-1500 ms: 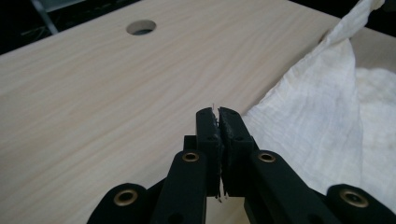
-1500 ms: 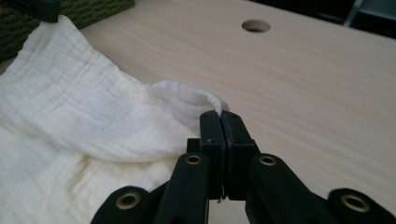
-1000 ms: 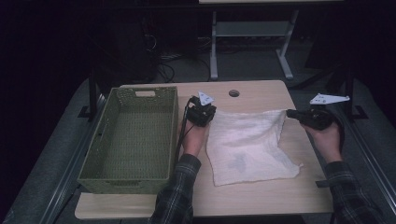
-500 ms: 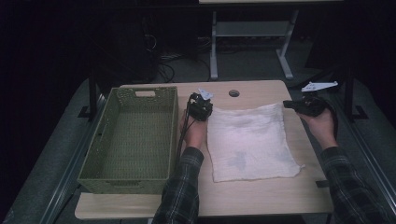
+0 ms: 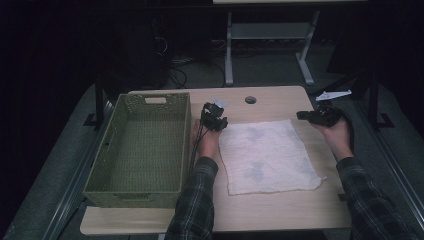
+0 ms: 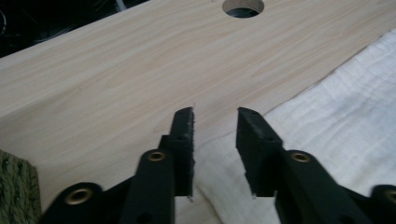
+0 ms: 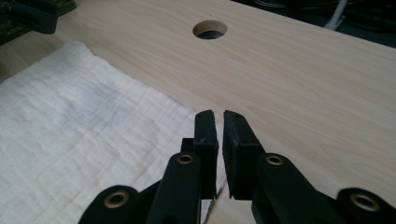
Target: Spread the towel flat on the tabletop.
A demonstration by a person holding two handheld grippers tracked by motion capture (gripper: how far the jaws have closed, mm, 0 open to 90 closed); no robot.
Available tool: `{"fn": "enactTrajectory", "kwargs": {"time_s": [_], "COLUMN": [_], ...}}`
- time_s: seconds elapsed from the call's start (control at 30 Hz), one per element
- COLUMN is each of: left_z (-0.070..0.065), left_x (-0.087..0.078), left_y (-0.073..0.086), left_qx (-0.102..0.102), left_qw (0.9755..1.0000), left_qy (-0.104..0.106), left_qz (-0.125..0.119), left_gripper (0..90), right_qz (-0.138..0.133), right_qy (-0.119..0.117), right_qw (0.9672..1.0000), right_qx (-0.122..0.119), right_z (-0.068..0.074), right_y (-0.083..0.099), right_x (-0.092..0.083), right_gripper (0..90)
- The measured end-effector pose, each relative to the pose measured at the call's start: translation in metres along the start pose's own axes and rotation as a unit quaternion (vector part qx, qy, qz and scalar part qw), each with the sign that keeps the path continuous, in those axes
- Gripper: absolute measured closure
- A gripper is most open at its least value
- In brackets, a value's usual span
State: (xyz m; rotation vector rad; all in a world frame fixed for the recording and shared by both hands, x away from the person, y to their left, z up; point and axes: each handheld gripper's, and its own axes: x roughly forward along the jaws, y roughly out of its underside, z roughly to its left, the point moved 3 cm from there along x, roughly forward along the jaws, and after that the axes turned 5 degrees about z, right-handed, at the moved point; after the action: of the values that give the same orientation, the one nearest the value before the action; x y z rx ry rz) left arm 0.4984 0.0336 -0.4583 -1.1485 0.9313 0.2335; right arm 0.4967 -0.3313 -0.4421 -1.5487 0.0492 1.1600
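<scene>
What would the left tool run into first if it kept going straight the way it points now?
Probably the bare wooden tabletop just past the white cloth's corner. The left tool angles down at the wood, short of the round cable hole. Depth is uncertain.

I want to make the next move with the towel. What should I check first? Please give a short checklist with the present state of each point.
1. Towel spread flat: ok, it lies open with only small wrinkles.
2. Towel fully on the table: ok, no edge hangs over.
3. Left tool free of the towel: ok. Its jaws have just been opening, and no cloth is pinched in the clear gap.
4. Right tool free of the towel: ok. Its jaws have just been opening but the gap is thin, with the towel corner right below.
5. Basket ready: ok, it is empty, beside the left hand.
</scene>
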Motion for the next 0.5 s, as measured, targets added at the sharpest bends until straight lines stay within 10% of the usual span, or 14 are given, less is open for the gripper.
{"fn": "enactTrajectory", "kwargs": {"time_s": [0.5], "left_z": [0.003], "left_x": [0.016], "left_y": [0.011], "left_qx": [-0.024], "left_qw": [0.9996], "left_qy": [0.004], "left_qz": [0.016], "left_gripper": [57.9], "right_qz": [0.018], "right_qy": [0.004], "right_qw": [0.9998], "right_qx": [0.000], "right_z": [-0.002], "right_y": [0.001], "right_x": [0.036], "right_gripper": [70.7]}}
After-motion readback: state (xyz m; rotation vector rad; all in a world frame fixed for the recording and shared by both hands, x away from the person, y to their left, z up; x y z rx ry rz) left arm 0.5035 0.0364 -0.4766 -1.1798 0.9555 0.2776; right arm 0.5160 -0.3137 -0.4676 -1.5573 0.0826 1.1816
